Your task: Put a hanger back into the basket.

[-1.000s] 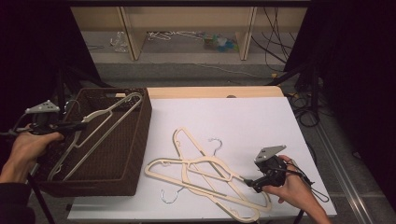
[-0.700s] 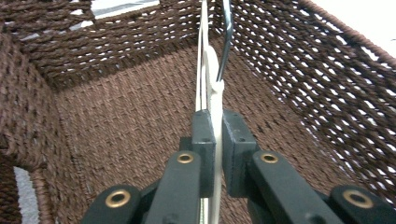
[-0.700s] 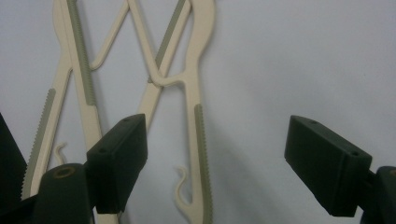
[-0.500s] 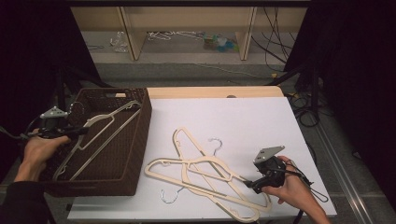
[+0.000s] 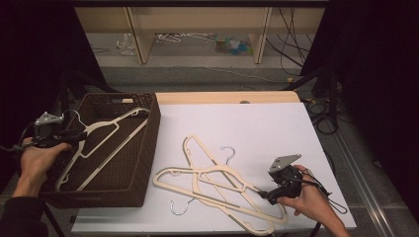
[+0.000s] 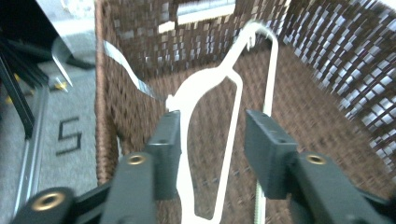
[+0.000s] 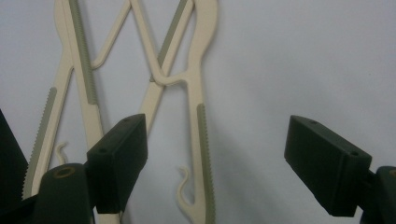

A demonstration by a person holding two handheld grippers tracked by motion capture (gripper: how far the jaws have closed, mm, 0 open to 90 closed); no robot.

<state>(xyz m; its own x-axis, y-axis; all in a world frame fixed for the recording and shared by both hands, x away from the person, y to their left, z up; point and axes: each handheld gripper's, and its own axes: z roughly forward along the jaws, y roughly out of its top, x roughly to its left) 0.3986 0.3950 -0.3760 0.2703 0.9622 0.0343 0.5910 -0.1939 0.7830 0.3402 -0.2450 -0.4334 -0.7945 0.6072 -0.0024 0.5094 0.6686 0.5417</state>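
A: Over the left side of the table [image 5: 276,123], your left gripper [image 5: 74,137] sits above the near-left part of the brown woven basket [image 5: 148,148]. Its jaws have just been opening. In the left gripper view the two black pads [image 6: 268,154] stand apart, with the neck of the cream hanger [image 6: 205,88] between them, and neither pad presses on it.

B: Where does that hanger lie?

A: Inside the basket. In the high view the hanger [image 5: 106,131] runs slantwise from the near-left corner toward the far-right corner, its far end up against the rim. Its metal hook [image 6: 126,70] lies against the left basket wall in the left gripper view.

B: And my right hand?

A: Your right gripper [image 5: 264,194] is low at the near-right part of the white tabletop, jaws pointing left at the pile of hangers [image 5: 217,190]. In the right gripper view the jaws are wide apart, nothing between them but bare table surface. One hanger arm [image 7: 201,140] with a ribbed grey strip lies just beside the left pad [image 7: 119,158]. Contact cannot be told.

B: The pile itself?

A: Three cream hangers crossed over one another, near the table's front edge. Two metal hooks [image 5: 228,150] stick out, one on the far side, one on the near side.
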